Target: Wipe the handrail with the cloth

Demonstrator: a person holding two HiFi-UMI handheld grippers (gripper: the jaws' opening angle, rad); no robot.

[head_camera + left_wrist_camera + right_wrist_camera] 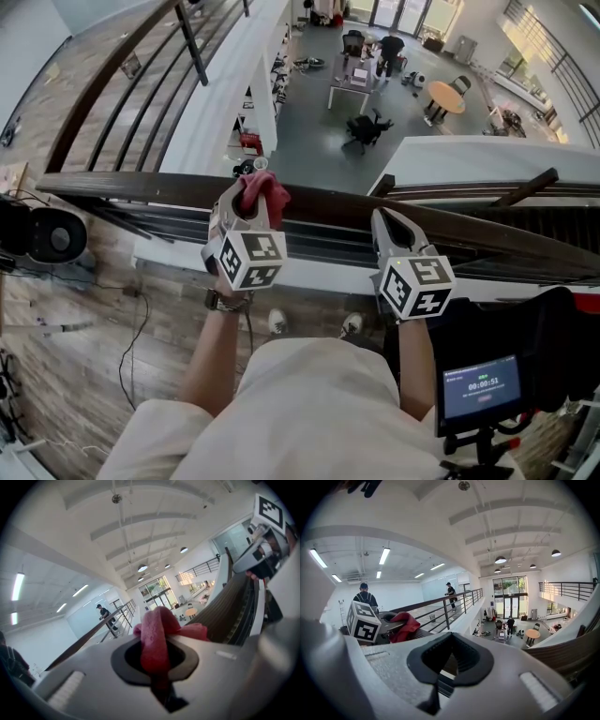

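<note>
The left claw [246, 210] is clenched on a red cloth [265, 190]. In the left gripper view the cloth [157, 632] runs down through the hollow between the two dark pads, and its bunched end spills out past the tips of the left claw [157, 660]. Directly under those tips lies the dark wooden handrail [141, 186], and the cloth rests on its top face. Behind the tips, toward the person, sits the claw's marker cube [251, 260], and behind that a wrist with a watch [225, 302].

To that claw's right, well apart along the same rail, is the right claw [386, 223]. Its jaws are pressed together and grasp nothing. In the right gripper view the pads of the right claw [450, 660] meet along a seam and only an open hollow shows between them. Its tips point at the handrail [565, 651], just above or on it; which cannot be told. Its own marker cube [417, 284] rides behind it. From this claw, the left claw [386, 620] and the cloth [405, 626] show off to its left.

Beyond both claws, past the rail, the view drops to a lower floor with a round table [448, 96]. Behind the right claw, at the person's side, a small screen [482, 385] glows.
</note>
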